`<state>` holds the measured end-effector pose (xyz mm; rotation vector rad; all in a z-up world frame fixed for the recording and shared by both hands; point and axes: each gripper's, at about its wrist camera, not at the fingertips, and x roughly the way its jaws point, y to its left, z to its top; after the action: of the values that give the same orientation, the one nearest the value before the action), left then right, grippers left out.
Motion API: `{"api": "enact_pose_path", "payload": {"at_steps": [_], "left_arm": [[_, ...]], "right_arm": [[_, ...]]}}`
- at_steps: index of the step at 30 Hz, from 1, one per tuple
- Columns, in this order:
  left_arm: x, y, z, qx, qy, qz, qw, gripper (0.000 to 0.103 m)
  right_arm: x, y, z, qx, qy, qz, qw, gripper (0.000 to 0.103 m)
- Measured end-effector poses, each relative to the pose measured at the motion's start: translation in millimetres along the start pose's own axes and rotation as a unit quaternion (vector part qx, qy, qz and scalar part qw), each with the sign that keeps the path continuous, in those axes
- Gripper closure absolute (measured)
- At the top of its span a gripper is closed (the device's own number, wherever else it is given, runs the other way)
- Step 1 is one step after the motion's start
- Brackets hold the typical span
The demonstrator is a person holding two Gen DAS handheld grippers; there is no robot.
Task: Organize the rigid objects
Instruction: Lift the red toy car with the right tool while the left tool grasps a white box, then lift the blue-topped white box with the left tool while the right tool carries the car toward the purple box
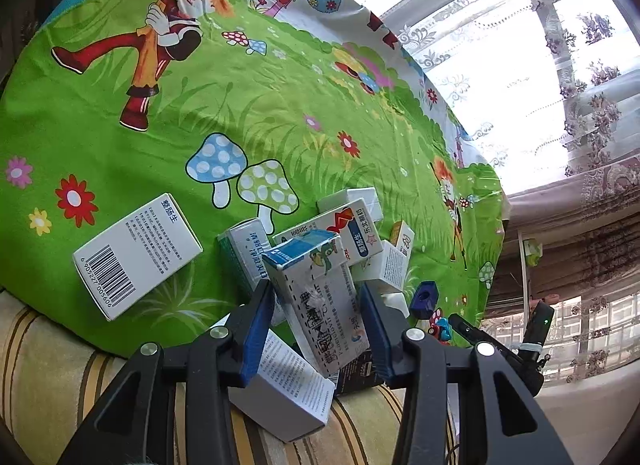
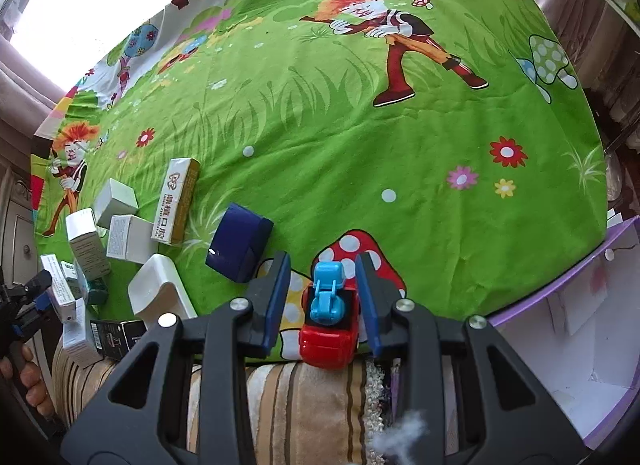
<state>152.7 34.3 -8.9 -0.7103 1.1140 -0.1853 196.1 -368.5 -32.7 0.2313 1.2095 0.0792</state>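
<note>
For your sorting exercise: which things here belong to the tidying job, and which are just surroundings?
Job:
medicine box in left gripper
toy truck between right gripper pads
navy box
barcode box

Surroundings:
cartoon cloth
lace curtain
striped cushion

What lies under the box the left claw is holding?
Under the blue-and-white box lies a white printed box on the striped cushion, beside a black box. Anything further beneath is covered.

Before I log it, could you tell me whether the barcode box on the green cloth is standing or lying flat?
Lying flat: the barcode box rests on a broad face on the green cloth, its printed panel facing up.
</note>
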Motion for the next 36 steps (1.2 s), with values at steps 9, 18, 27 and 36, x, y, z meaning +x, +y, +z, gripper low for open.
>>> {"api": "enact_pose_path", "payload": {"at_steps": [9, 18, 27, 36], "left_arm": [[-4.2, -6.9, -3.1, 0.006, -0.005, -0.008, 0.9999, 0.058], [-7.7, -10.4, -5.1, 0.009, -0.008, -0.013, 0.9999, 0.058], [-10.7, -13.8, -7.3, 0.012, -0.012, -0.019, 0.9997, 0.058], [-12.1, -15.8, -9.5, 0.012, -0.013, -0.024, 0.9995, 0.058]], "right_arm": [[12.5, 4.0, 2.4, -0.021, 0.011, -0.022, 0.999, 0.067], [3.2, 1.2, 0.2, -0.021, -0.013, -0.017, 1.0, 0.084], [-19.3, 2.1, -4.0, -0.019, -0.038, -0.001, 0.999, 0.084], [-33.8, 9.4, -3.7, -0.023, -0.053, 0.012, 0.998, 0.084]]}}
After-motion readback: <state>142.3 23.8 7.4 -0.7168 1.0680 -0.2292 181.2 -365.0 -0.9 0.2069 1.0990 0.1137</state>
